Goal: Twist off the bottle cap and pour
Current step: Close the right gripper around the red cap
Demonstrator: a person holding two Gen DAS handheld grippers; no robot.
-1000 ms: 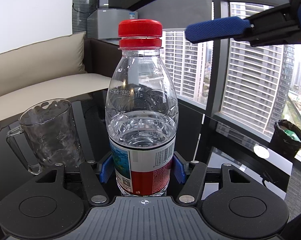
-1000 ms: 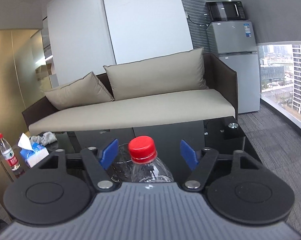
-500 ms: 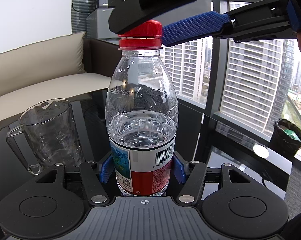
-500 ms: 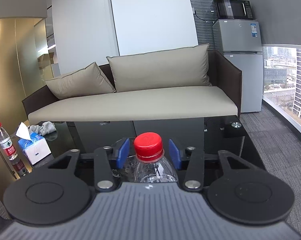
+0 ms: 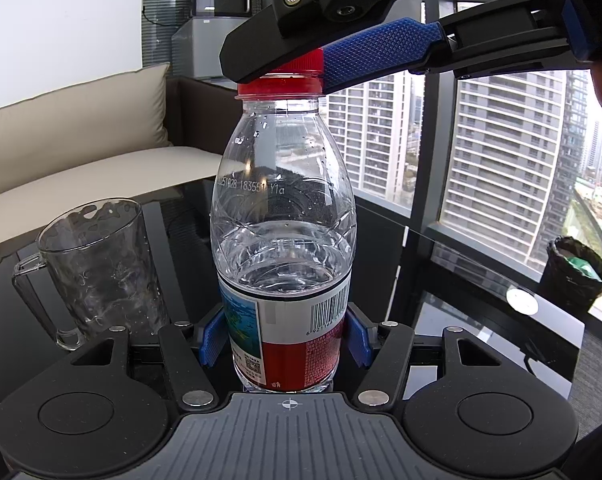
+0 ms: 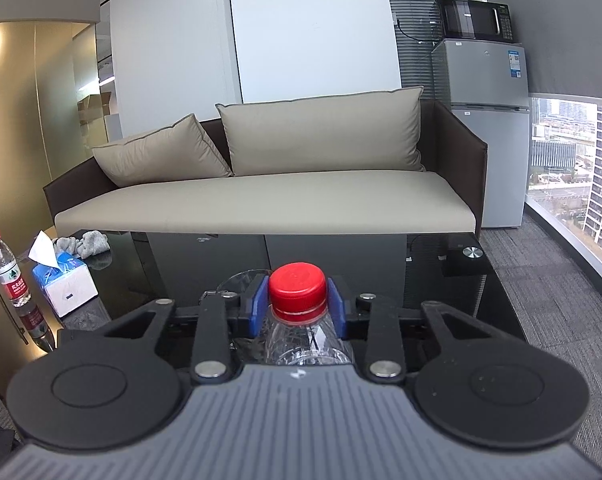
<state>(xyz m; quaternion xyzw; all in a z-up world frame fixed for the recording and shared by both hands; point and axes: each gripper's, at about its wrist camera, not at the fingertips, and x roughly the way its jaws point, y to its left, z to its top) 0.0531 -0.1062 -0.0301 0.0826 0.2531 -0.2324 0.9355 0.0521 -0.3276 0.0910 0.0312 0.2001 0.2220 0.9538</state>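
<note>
A clear water bottle (image 5: 283, 216), about half full, stands upright on the black glass table (image 5: 453, 320). My left gripper (image 5: 284, 338) is shut on its labelled lower body. Its red cap (image 6: 298, 287) sits on the neck, and my right gripper (image 6: 298, 304) is shut on it, blue pads against both sides. In the left wrist view the right gripper (image 5: 301, 60) comes in from the upper right and covers most of the cap (image 5: 297, 76). An empty glass mug (image 5: 97, 264) with a handle stands just left of the bottle.
A beige sofa (image 6: 261, 200) runs behind the table. A second water bottle (image 6: 9, 272), a tissue box (image 6: 63, 284) and a grey cloth (image 6: 87, 242) sit at the table's left. A black bin (image 5: 575, 276) stands on the floor by the windows, right.
My right gripper came down over the cap and its pads closed from wide open onto the cap. The left gripper and the bottle have stayed still.
</note>
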